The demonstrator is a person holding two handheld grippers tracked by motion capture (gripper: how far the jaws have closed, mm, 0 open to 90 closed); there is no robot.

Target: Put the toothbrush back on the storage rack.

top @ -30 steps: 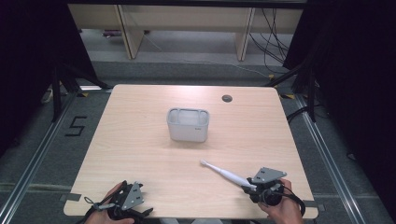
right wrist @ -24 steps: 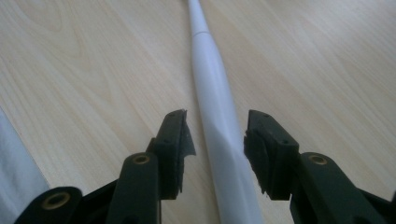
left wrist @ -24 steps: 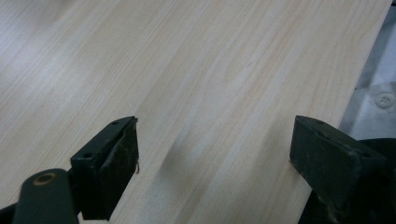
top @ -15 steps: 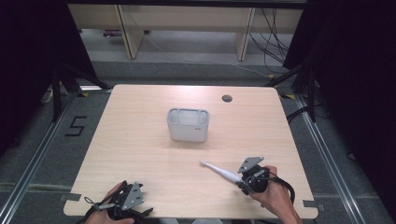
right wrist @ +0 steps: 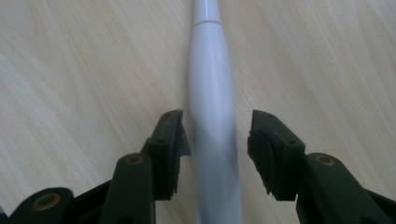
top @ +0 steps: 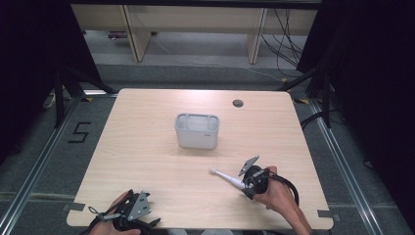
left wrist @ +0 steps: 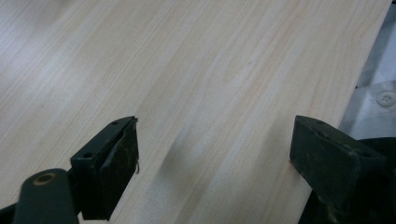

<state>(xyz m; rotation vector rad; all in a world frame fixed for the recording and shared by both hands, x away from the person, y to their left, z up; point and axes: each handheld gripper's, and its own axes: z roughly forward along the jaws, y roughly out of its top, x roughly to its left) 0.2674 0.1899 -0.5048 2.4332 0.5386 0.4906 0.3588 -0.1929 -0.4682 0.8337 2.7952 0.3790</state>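
Note:
A white electric toothbrush (top: 225, 176) lies flat on the wooden table (top: 147, 147), right of centre near the front, its head toward the middle. My right gripper (top: 244, 184) straddles the handle end. In the right gripper view the handle (right wrist: 212, 116) runs up between the two black jaws, with a gap beside the right pad (right wrist: 261, 140). Those jaws have just been opening and stand open around the handle. At the table's front left edge my left gripper (top: 131, 211) rests, its jaws (left wrist: 215, 140) wide open over bare wood.
A small grey-white open box (top: 196, 131) stands at the table's middle. A dark cable hole (top: 238, 103) sits near the far edge. Black frame legs and cables flank the table, with shelving on the floor behind.
My right gripper has moved left and forward along the toothbrush, from beyond its handle end to astride the handle. The left hand has stayed put.

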